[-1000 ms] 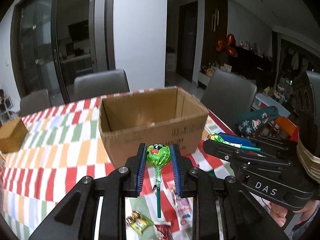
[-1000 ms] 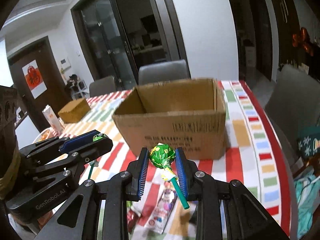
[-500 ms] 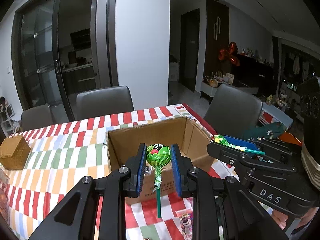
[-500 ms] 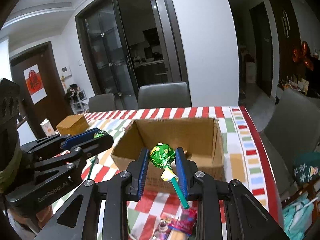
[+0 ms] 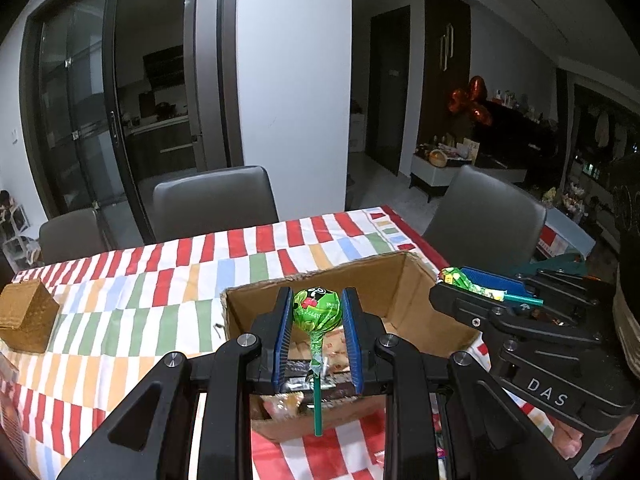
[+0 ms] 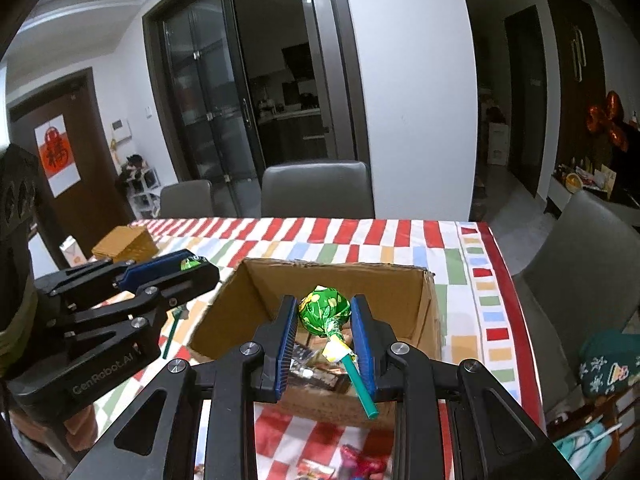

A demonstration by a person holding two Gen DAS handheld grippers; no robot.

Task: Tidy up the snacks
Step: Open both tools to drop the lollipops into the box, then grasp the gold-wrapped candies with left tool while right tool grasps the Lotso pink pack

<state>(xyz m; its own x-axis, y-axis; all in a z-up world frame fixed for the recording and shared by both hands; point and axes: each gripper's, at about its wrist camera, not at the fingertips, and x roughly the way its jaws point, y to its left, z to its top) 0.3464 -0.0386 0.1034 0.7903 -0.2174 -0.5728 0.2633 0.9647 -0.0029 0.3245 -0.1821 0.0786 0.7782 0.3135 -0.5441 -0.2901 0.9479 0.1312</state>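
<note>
Since a second ago both our claws have risen and gone forward: the cardboard box (image 5: pixel 404 280) then showed its outer front wall beyond the fingertips, and now we look down into its open top, with the candy packets on the tablecloth slipped under and behind the claws. Neither lollipop has shifted in its grip.

Nearest to us, our left claw (image 5: pixel 316 312) is clamped by its blue pads (image 5: pixel 285 332) on the green-wrapped head of a left lollipop (image 5: pixel 316 311). Its long axis runs nearly straight back toward the camera, head at the fingertips, green stick hanging down between the fingers and ending over the box's near wall.

Our right claw (image 6: pixel 325 312) grips the right lollipop (image 6: pixel 323 311) the same way, pads pressed on the wrapped head. This stick slants down and toward the right finger, its yellow wrapper twist just below the head. In the left view this lollipop lies almost level, stick pointing right.

Just under and beyond both sets of fingertips sits the box, already holding dark snack packets (image 6: pixel 316 372) on its floor. Each claw is beside the other, apart, left of the box's near corner and right of it.

Farther off lie the striped tablecloth (image 5: pixel 160 280), a small woven box (image 5: pixel 26 316) far to the left claw's left, then grey chairs (image 5: pixel 214 200) and glass doors.
</note>
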